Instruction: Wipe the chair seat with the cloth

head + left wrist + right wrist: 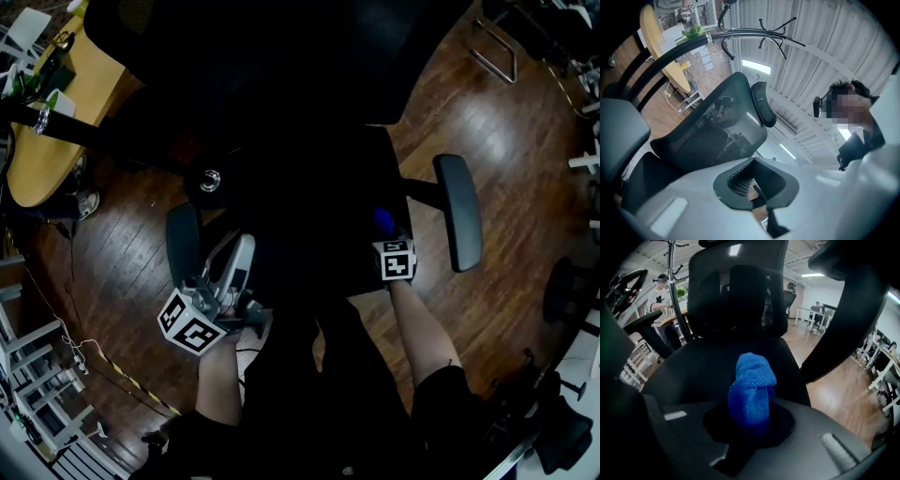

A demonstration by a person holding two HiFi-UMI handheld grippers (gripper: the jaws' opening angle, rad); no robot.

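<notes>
HEAD VIEW
- L gripper (pixel 225 277): in your left hand, off the near-left corner of the chair seat (pixel 309 216), over wood floor (pixel 487 122). Its tip points toward the left armrest (pixel 182 242).
- R gripper (pixel 386 234): over the seat's near-right part, with the right armrest (pixel 459 211) just to its right.
- cloth (pixel 382 221): blue, sticking out ahead of R's tip.
- seat: black, lying between your two tools; too dark for detail.

LEFT GRIPPER VIEW
- L gripper (pixel 757 192) jaws: together, nothing btwn them.
- Ahead of jaws: mesh backrest (pixel 712 131) w/ headrest (pixel 762 103), both tilted in frame.
- Left of tool: grey pad of the left armrest (pixel 621 126), close by.
- Right of tool: your own upper body.

RIGHT GRIPPER VIEW
- R gripper (pixel 750 423) jaws: clamped on the cloth (pixel 751 392), a bunched roll standing out past the tips.
- chair seat (pixel 717 366): straight ahead of and below the cloth; whether the cloth touches it, can't tell.
- backrest (pixel 738 287): beyond the seat, upright.
- right armrest (pixel 848 319): right of the tool, arching up.
</notes>
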